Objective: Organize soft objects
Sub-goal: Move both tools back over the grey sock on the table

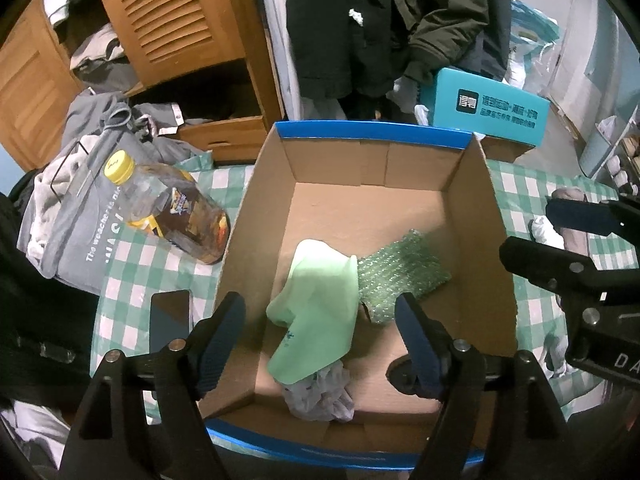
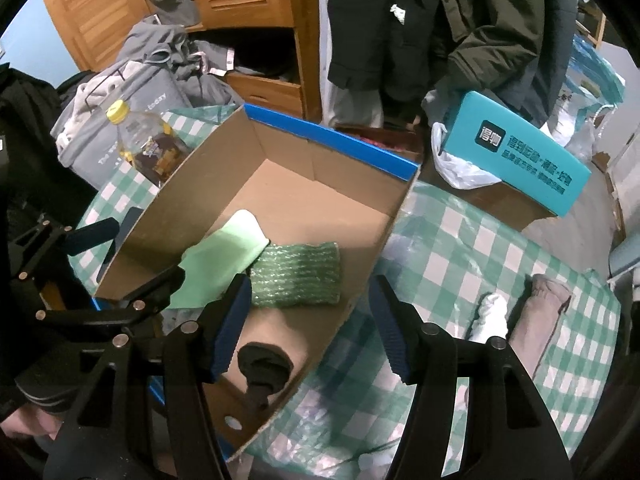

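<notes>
Hovering over open brown cardboard box (image 1: 476,216), left gripper (image 1: 320,320) jaws wide apart, empty, pale green cloth (image 1: 316,308) directly below between them, right gripper (image 2: 310,314) likewise open, empty, straddling box wall.

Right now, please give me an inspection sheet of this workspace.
Surface: green checked cloth.
Job's things: cardboard box holds light green cloth, green bubble wrap, grey crumpled piece, black item; white sock and pinkish cloth lie outside.
Clutter: bottle, teal box.
Grippers: left gripper and right gripper, jaws open, empty.
Cables: nothing seen.
Surroundings: wooden wardrobe, hanging coats.
</notes>
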The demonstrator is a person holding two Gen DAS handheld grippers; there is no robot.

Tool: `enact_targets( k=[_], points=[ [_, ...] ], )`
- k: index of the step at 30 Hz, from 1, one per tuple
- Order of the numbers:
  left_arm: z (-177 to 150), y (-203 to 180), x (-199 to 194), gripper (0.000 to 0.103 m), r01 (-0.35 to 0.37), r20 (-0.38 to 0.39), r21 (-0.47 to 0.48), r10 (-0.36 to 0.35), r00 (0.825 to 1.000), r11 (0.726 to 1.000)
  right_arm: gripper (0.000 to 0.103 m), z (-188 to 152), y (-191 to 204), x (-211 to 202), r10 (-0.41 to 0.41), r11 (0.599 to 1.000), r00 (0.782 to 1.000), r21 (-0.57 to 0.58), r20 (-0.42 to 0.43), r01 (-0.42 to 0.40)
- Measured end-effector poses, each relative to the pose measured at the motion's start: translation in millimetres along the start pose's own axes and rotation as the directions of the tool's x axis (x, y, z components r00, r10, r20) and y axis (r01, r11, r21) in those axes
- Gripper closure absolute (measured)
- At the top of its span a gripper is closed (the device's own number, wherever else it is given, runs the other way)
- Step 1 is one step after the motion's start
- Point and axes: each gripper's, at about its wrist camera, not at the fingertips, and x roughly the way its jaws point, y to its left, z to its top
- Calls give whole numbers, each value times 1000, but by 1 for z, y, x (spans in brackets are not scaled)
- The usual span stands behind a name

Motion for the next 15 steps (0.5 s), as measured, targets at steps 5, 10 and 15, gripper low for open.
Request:
enact_targets(
  k=[5,10,15],
  points=[
    [1,-8,-7,22,3,16,19,-4,1000,1000,40,-7,-7,-6,-8,1000,1000,9,5,8],
    [2,-18,-13,22,14,24,32,-15,1000,999,40,-15,-18,-11,-25,999,1000,27,4,25],
    [3,-35,-18,22,22,32,69,-24,999,997,40,-24,-32,-18,-36,998,999,49,7,35]
  ],
)
